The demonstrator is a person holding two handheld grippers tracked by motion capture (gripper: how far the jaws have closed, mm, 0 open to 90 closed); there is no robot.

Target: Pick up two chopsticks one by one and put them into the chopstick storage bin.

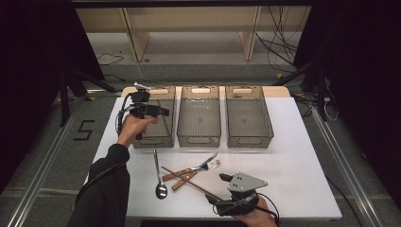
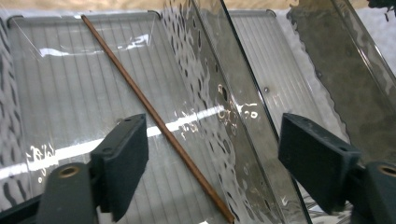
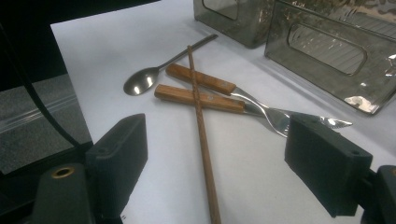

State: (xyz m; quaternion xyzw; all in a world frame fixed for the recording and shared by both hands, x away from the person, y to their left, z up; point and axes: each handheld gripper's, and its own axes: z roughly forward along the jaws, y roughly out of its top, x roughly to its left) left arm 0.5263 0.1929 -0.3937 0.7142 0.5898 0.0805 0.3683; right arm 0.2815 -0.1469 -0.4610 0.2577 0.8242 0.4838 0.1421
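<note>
My left gripper (image 1: 163, 112) (image 2: 212, 135) hangs open over the left of three clear grey bins (image 1: 142, 140). A thin brown chopstick (image 2: 154, 116) (image 1: 166, 125) lies slantwise on that bin's ribbed floor, under the gap between the jaws, and neither pad touches it. Near the table's front edge my right gripper (image 1: 218, 189) (image 3: 215, 140) stands open, with nothing in it. Ahead of it a second chopstick (image 3: 201, 126) (image 1: 189, 182) lies across two wooden-handled pieces of cutlery (image 3: 187, 96) (image 1: 177, 174). A steel spoon (image 3: 140, 83) (image 1: 158, 175) rests to their left in the high view.
The middle bin (image 1: 198, 139) and the right bin (image 1: 249, 141) stand in a row at the back of the white table (image 1: 293, 165). A fork head (image 1: 213, 164) points toward the middle bin. Cables lie on the floor beyond the table.
</note>
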